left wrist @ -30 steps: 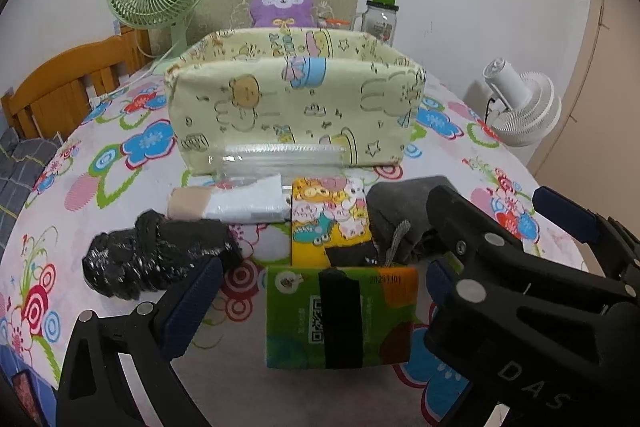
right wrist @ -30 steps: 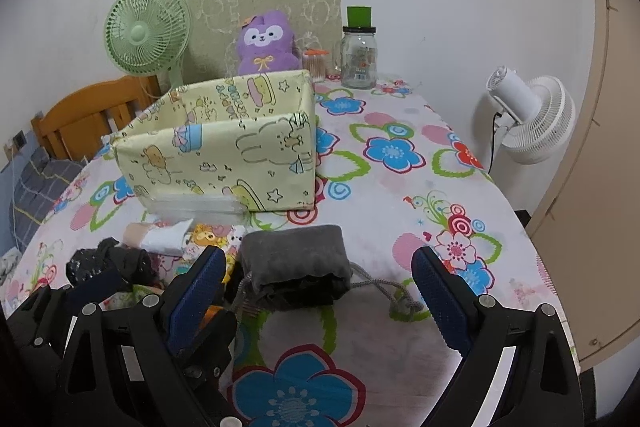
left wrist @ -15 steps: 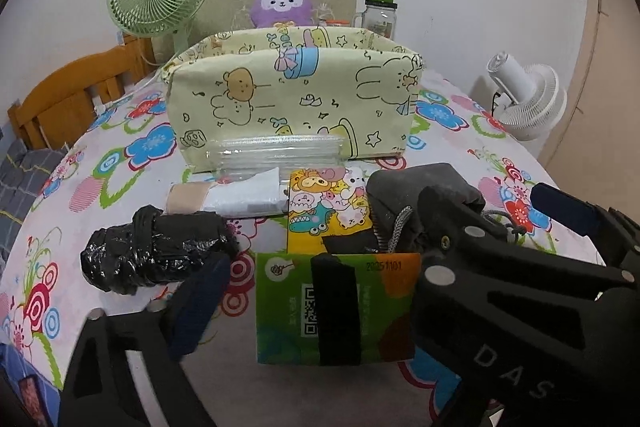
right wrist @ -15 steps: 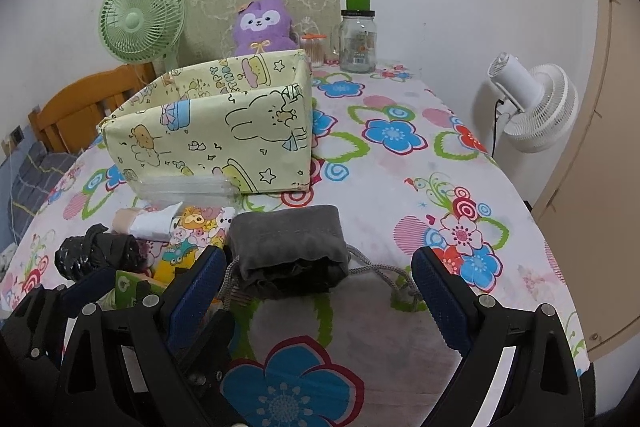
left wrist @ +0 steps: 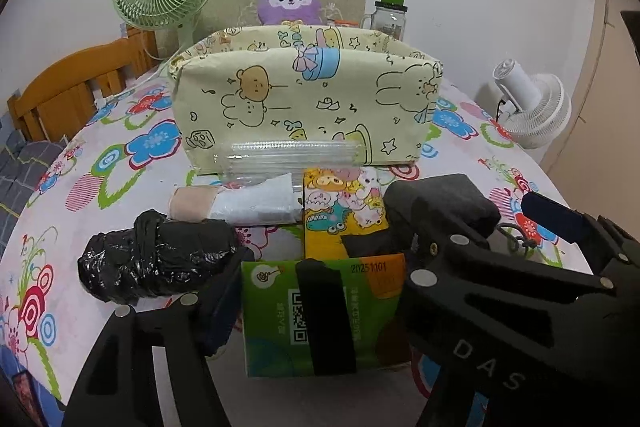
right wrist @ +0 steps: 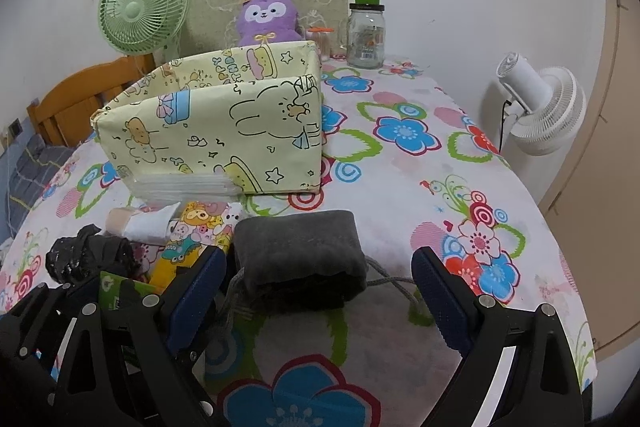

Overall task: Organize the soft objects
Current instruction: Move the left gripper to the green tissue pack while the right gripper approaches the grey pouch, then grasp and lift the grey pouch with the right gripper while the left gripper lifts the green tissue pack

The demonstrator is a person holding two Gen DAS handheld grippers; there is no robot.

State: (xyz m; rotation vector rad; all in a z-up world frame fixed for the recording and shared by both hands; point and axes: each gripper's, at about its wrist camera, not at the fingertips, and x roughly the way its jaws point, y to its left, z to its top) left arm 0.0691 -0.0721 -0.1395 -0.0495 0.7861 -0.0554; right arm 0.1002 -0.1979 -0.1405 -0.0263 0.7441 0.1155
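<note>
The fingers (right wrist: 434, 293) of the right gripper (right wrist: 320, 291) are spread wide with nothing between their pads, one on each side of the grey drawstring pouch (right wrist: 298, 253) without touching it; the left gripper (left wrist: 316, 303) has its fingers (left wrist: 218, 307) apart around the green tissue pack (left wrist: 320, 315), the visible left pad just beside the pack's edge, though whether it presses on it cannot be told, and the right finger is hidden behind the other gripper's black frame. All of this sits on a worktop (right wrist: 420, 195) covered in a flowered cloth. Toward its back stands the pale yellow cartoon-print fabric box (left wrist: 304, 107), open at the top. In front of the box, near the grippers, lie the soft things: the grey pouch to the right, the green tissue pack nearest the left camera, a black plastic-wrapped bundle (left wrist: 156, 259) to the left, a yellow cartoon tissue pack (left wrist: 342, 207) between them, a white wrapped roll (left wrist: 240, 203), and a clear plastic packet (left wrist: 288, 155) against the box's foot.
</note>
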